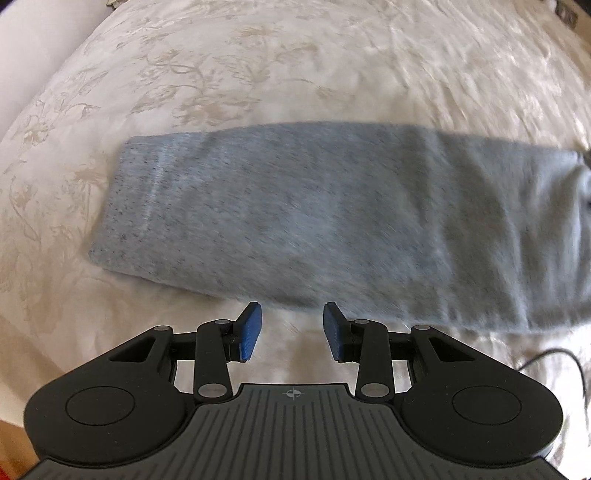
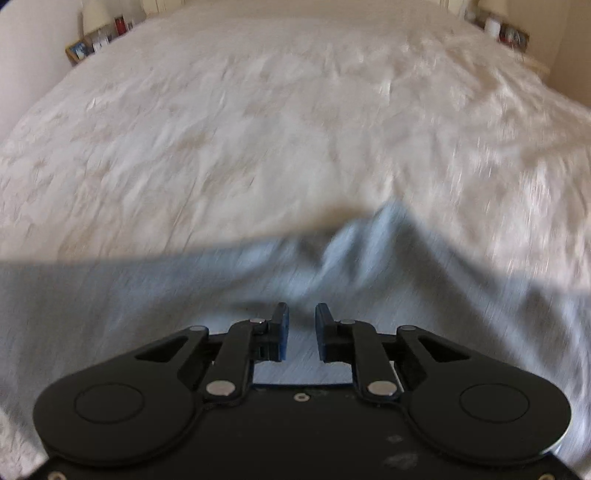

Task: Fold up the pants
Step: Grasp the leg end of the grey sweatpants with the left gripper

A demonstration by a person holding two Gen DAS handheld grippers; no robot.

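A: What surface fills both views?

B: A bed (image 2: 295, 110) under a cream bedspread (image 1: 295, 66) with a pale woven flower pattern. It spreads to nearly every border of both pictures. In the right wrist view its far end meets a low shelf (image 2: 96, 40) with small framed pictures and a red jar on the left, and more small items (image 2: 506, 31) on the right. A pale wall (image 1: 33, 40) borders the bed at the left wrist view's upper left.

A: Where are the pants?

B: The grey pants (image 1: 314, 221) lie flat across the bedspread as one long band, running left to right in the left wrist view. Their squared left end lies well in from the bed's edge. Toward the right the cloth is blurred and runs out of frame. In the right wrist view the pants (image 2: 147, 295) cover the lower half, with a raised wrinkle (image 2: 362, 240) just ahead of the fingers.

A: What open room is there?

B: Bare bedspread lies beyond the pants' far edge, to their left, and in a strip along their near edge. A thin dark cable (image 1: 554, 362) lies on that strip at the right.

A: And the grippers?

B: The left gripper (image 1: 292, 330) is partly open over the bare strip, just short of the pants' near edge, with nothing between its blue pads (image 1: 251, 332). The right gripper (image 2: 302, 332) is over the pants with a narrow gap; no cloth is between its pads.
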